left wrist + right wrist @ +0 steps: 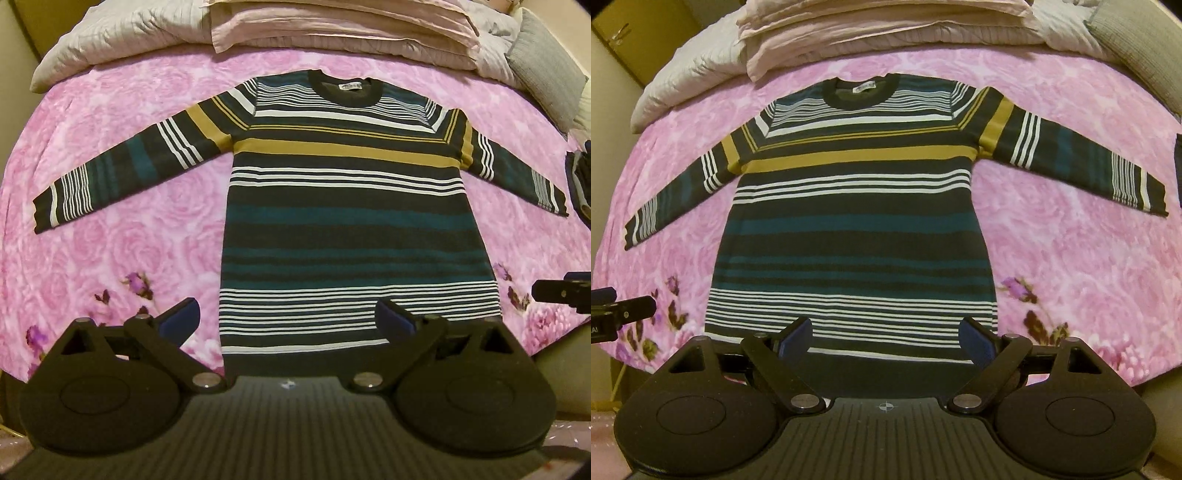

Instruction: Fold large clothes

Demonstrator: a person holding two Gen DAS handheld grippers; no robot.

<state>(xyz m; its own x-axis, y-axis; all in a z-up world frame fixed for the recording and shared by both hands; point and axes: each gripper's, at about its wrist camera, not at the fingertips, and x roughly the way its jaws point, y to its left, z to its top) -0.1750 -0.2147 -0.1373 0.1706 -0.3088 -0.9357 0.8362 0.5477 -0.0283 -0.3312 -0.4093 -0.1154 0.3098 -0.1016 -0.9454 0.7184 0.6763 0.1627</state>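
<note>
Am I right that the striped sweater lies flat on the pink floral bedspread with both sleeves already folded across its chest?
Not quite: the striped sweater does lie flat on the pink floral bedspread, but both sleeves are spread out to the sides, not folded across the chest. The left wrist view shows this, and the right wrist view agrees.

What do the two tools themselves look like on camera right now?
Both match: the left tool and right tool have black angular linkage arms with silver pivot pins, round black housings, a ribbed dark base and blue pads. No hands, sleeves or cables show.
</note>
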